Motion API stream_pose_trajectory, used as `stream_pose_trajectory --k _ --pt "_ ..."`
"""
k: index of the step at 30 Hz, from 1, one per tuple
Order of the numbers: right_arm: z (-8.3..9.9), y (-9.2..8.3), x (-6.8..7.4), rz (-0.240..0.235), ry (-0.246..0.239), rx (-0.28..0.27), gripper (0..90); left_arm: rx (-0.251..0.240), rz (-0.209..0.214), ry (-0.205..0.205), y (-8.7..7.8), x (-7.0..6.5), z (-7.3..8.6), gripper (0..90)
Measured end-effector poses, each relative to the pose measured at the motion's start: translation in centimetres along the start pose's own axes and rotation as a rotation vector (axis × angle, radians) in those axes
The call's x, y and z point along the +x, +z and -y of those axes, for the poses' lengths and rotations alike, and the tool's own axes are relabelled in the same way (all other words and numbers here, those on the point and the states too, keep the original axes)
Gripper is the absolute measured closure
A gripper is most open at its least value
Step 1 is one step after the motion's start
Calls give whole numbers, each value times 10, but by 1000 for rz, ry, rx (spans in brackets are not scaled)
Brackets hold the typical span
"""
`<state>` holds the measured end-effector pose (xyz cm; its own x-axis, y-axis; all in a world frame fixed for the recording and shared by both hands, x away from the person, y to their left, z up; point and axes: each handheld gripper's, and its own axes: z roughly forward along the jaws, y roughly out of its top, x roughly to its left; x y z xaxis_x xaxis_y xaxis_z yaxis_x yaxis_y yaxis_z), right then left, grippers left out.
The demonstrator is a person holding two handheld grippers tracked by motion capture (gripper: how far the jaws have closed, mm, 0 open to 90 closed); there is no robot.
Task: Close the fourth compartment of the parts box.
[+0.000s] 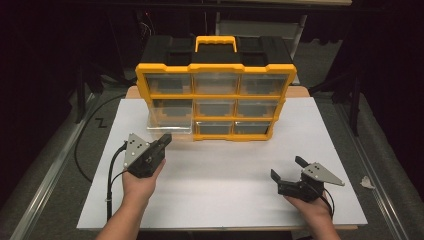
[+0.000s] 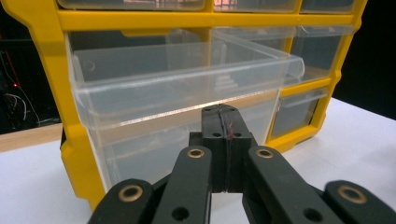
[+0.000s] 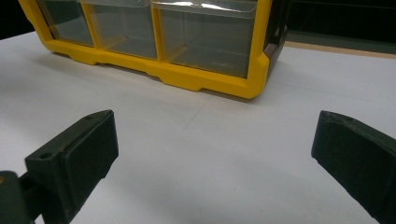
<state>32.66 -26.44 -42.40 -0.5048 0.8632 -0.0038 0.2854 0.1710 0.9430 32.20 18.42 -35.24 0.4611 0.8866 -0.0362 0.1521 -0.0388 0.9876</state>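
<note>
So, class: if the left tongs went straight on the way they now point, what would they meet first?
Most likely the pulled-out clear drawer at the yellow organiser's bottom left. The left tongs, jaws shut, point at its front lip; whether they already touch is unclear.

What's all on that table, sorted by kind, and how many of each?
Cabinet: 1
Clear drawers: 9, one at bottom left pulled out
Grippers: 2, the left shut, the right open
Hands: 2, left and right
Total: 14
</note>
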Motion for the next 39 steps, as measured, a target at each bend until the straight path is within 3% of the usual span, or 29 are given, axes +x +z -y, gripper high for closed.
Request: stream_pose_trajectory --k 13,31,39 --pt "-1 1 0 1 -5 -1 19 -16 -14 16 4 -2 -5 900" --pt "-3 0 1 -3 -5 -13 20 5 -51 16 17 3 -9 900" --pt "-2 1 1 -11 -4 -11 24 13 -64 -10 25 10 -10 900"
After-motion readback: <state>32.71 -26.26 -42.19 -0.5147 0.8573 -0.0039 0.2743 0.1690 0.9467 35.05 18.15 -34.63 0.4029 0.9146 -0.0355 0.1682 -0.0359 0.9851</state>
